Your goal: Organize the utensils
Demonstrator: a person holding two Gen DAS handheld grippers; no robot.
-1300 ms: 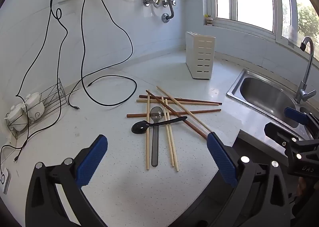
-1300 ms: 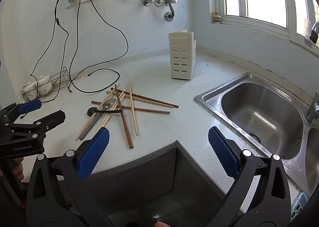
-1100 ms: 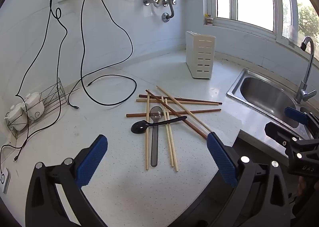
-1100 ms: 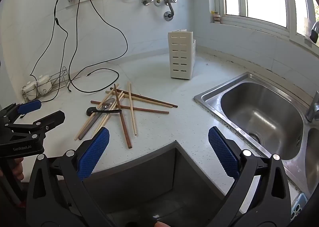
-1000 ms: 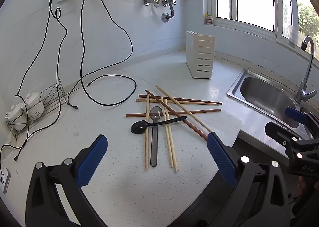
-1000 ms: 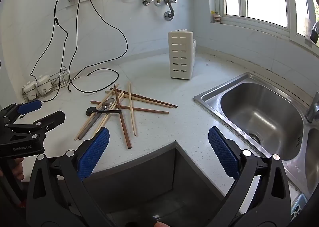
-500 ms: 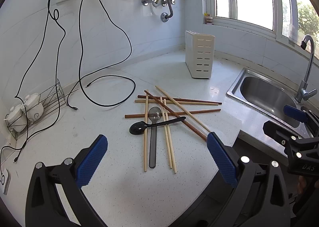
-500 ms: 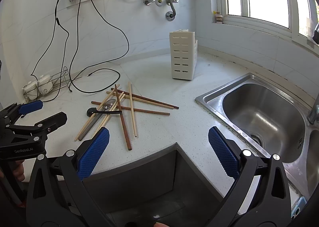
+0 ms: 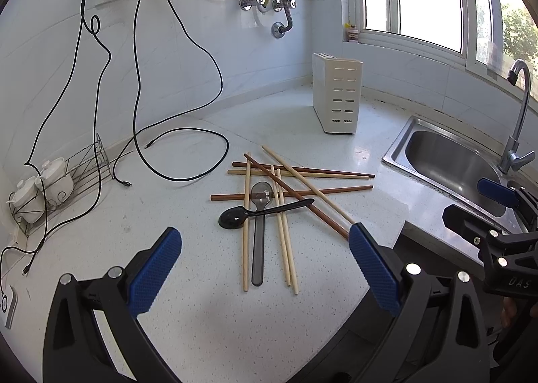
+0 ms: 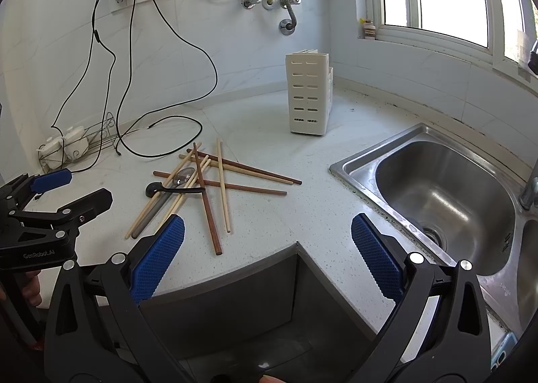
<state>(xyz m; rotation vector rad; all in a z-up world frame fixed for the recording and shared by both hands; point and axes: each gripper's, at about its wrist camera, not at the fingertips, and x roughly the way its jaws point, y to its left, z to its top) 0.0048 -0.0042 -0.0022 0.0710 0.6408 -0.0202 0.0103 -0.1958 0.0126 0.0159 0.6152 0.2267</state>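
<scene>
A crossed pile of light and dark wooden chopsticks (image 9: 285,181) lies on the white counter, with a black spoon (image 9: 235,216) and a grey metal spoon (image 9: 259,231) among them. The pile also shows in the right wrist view (image 10: 215,181). A cream slotted utensil holder (image 9: 338,97) stands upright behind the pile near the wall; it shows in the right wrist view too (image 10: 307,97). My left gripper (image 9: 265,265) is open and empty, just short of the pile. My right gripper (image 10: 267,252) is open and empty, over the counter's front edge.
A steel sink (image 10: 437,195) with a tap (image 9: 519,121) lies to the right. Black cables (image 9: 188,154) trail over the counter from wall sockets. A wire rack with white pots (image 9: 47,181) stands at the far left. A dark gap (image 10: 255,309) opens below the counter edge.
Both grippers have crept slightly closer to the counter; the views shift a little. The utensils have not moved. Both grippers stay open.
</scene>
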